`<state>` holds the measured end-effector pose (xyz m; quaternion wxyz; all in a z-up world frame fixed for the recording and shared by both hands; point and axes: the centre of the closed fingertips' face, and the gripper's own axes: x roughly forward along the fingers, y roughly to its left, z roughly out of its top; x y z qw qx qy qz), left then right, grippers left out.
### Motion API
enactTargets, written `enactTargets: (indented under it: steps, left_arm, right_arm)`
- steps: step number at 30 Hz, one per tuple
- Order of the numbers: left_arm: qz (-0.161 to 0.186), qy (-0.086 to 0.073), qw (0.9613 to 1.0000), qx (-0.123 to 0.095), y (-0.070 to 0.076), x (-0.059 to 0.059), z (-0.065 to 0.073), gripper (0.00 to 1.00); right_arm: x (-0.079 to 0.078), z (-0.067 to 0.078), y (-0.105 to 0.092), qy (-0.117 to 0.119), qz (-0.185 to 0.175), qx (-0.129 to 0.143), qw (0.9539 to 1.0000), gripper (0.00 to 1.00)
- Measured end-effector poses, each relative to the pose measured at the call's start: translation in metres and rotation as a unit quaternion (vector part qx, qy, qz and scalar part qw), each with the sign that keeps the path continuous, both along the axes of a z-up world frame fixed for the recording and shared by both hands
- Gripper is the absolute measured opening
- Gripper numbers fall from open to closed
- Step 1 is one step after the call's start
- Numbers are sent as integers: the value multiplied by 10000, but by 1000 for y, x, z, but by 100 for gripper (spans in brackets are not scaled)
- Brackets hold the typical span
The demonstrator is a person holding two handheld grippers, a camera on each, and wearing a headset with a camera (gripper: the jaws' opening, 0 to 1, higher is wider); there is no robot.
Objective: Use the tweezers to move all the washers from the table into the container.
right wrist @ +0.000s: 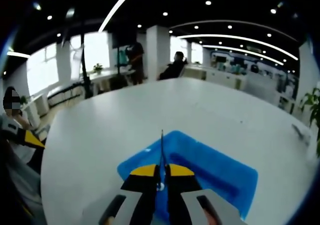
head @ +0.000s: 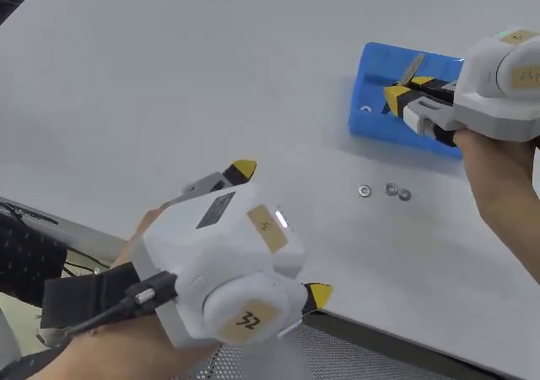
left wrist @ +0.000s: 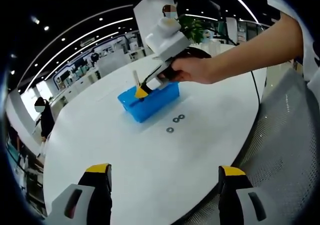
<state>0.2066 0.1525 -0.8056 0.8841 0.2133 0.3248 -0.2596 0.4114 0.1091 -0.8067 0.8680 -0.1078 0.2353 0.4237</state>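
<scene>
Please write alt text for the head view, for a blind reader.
The right tool, shut on tweezers, hovers over a blue container on a white table. Three washers lie close by; the open left tool is in front.

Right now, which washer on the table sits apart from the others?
The washer nearest the left gripper; the other two lie close together as a pair.

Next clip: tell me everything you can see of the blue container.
The blue container is a shallow, open-topped rectangular tray, plastic by its look, lying flat on the white table. One small washer seems to lie inside near one wall. The right gripper holds the tweezers over it, tips pointing in; contact cannot be told.
</scene>
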Motion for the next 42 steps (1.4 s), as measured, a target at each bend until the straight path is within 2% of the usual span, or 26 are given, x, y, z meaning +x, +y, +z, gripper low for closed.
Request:
enactTargets:
  steps: [5, 9, 11, 15, 18, 20, 25, 33, 42]
  left_arm:
    - [0, 7, 10000, 4, 0, 0, 0, 90]
    - [-20, -2, 10000, 26, 0, 0, 0, 90]
    - [-17, 0, 10000, 25, 0, 0, 0, 90]
    - [-13, -12, 10000, 25, 0, 0, 0, 90]
    - [-6, -14, 10000, 20, 0, 0, 1, 90]
    - [-9, -15, 10000, 21, 0, 0, 1, 90]
    - [-6, -16, 10000, 29, 0, 0, 0, 90]
    - [-27, 3, 10000, 50, 0, -1, -1, 89]
    - [-34, 19, 10000, 60, 0, -1, -2, 89]
  right_arm:
    - [1, 2, -1, 21, -71, 53, 10000, 4]
    - [0, 17, -1, -85, -25, 138, 9999, 4]
    - [-2, 28, -5, -162, -9, 215, 9996, 4]
    - [-12, 45, -6, -253, 49, 329, 9991, 4]
    - [-26, 57, -9, -298, 138, 391, 9987, 4]
    - [-34, 59, -9, -284, 180, 417, 9986, 4]
    - [-60, 59, -9, -238, 291, 468, 9982, 4]
    - [-88, 41, -11, 34, 279, 456, 9986, 4]
    - [-104, 15, -11, 389, 281, 378, 9981, 4]
